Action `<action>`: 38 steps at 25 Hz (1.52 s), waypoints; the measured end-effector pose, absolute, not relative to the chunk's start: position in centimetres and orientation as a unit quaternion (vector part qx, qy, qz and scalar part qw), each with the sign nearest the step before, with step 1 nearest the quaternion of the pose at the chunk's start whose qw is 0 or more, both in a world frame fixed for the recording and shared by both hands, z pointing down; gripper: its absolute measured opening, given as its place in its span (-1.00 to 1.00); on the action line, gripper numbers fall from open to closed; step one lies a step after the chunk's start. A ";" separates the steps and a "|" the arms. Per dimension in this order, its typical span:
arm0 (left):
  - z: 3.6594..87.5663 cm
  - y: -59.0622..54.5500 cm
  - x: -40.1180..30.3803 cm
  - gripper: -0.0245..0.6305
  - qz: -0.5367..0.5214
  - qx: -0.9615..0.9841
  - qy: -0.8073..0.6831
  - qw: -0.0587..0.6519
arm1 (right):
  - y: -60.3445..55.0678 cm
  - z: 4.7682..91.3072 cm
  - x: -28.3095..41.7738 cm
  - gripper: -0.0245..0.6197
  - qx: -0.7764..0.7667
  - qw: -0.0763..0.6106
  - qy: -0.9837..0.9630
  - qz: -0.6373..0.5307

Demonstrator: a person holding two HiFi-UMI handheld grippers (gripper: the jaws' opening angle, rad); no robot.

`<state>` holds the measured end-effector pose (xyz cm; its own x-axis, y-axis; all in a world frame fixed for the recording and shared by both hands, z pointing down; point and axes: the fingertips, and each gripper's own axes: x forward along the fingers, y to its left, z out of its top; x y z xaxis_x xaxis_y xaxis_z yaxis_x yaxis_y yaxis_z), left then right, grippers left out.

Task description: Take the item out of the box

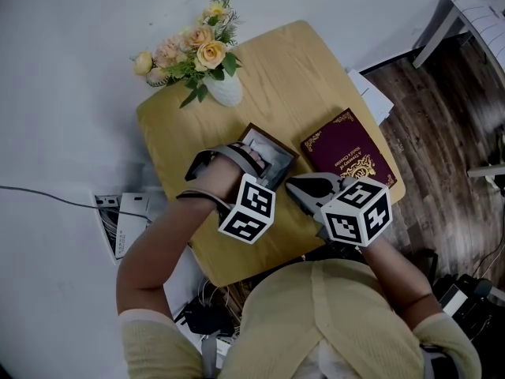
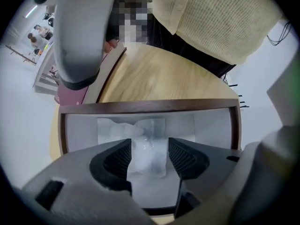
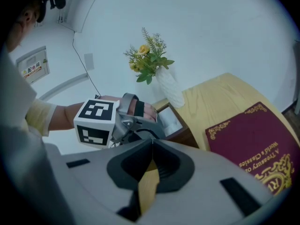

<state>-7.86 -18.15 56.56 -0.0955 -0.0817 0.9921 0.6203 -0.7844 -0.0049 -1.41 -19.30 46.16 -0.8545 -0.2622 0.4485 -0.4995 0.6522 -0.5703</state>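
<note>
Down into the open box (image 1: 278,163) at the middle of the desk (image 1: 308,77) with the left hand-held gripper (image 2: 149,150). Jaws apart in there, one on either side of the item (image 2: 147,139), a clear, crinkled plastic packet. Pads right at its edges, and hard to say whether pressing on it. Lies flat on the pale lining, well inside the dark wooden rim, not lifted out. Gripper tilted down over the near wall of the box, marker cube toward the person.

Over at 5 o'clock from the box, the right hand-held gripper (image 1: 298,186). Jaws closed tip to tip, nothing between them. Held low over the wood, close to the near edge of the desk, pointing toward the box and the other gripper.

At 3 o'clock from the box, just beside it, a maroon book (image 1: 347,155) with gold lettering, flat on the desk. At 11 o'clock, near the far corner, a white vase of flowers (image 1: 225,89), upright, yellow and peach blooms, well apart from both grippers.
</note>
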 end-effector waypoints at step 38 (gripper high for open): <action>54.4 -20.6 -6.5 -0.65 -0.692 -0.663 -0.116 0.262 | -19.2 46.3 -0.7 -0.83 0.226 0.153 -0.885 0.376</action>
